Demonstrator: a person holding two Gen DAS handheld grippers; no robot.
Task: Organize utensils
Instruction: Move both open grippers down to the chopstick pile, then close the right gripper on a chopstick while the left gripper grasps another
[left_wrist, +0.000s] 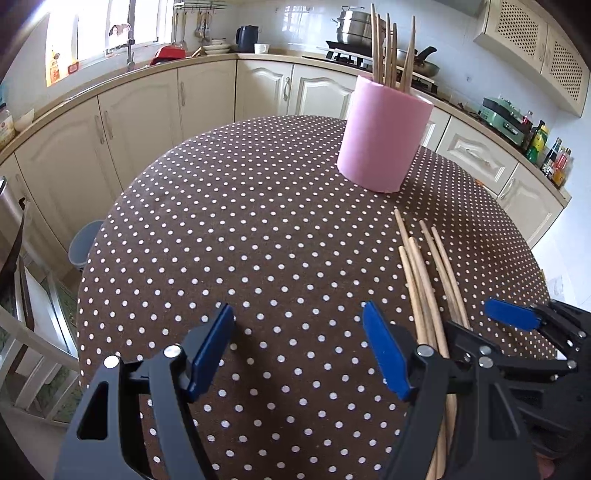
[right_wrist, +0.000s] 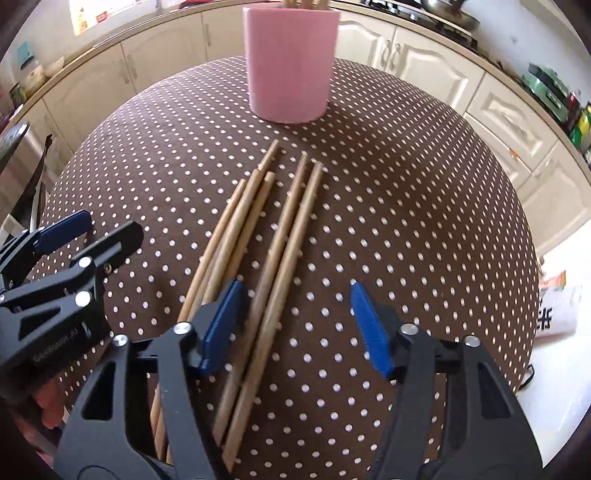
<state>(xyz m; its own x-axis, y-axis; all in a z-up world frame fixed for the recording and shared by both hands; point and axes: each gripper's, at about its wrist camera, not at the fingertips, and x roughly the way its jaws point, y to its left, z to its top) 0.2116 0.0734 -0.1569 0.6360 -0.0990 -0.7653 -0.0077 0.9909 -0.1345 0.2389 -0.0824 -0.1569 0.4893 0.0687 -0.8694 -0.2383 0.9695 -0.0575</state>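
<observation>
A pink cylindrical holder (left_wrist: 384, 140) (right_wrist: 288, 66) stands at the far side of the round table (right_wrist: 406, 192), which has a brown dotted cloth. Several wooden chopsticks (left_wrist: 391, 48) stand upright in the holder. Several more chopsticks (right_wrist: 258, 236) (left_wrist: 424, 295) lie loose on the cloth in front of it. My right gripper (right_wrist: 295, 317) is low over them, open. Two chopsticks lie between its jaws, close to the left pad (right_wrist: 221, 325), and three others lie outside that pad. My left gripper (left_wrist: 299, 347) hovers open over bare cloth to the left, with nothing between its fingers.
Cream kitchen cabinets (left_wrist: 207, 99) and a counter curve around behind the table. A stove with pots (left_wrist: 354, 29) and some bottles (left_wrist: 554, 158) sit on the counter. A grey bin (left_wrist: 85, 243) and a chair (left_wrist: 29, 332) stand at the table's left.
</observation>
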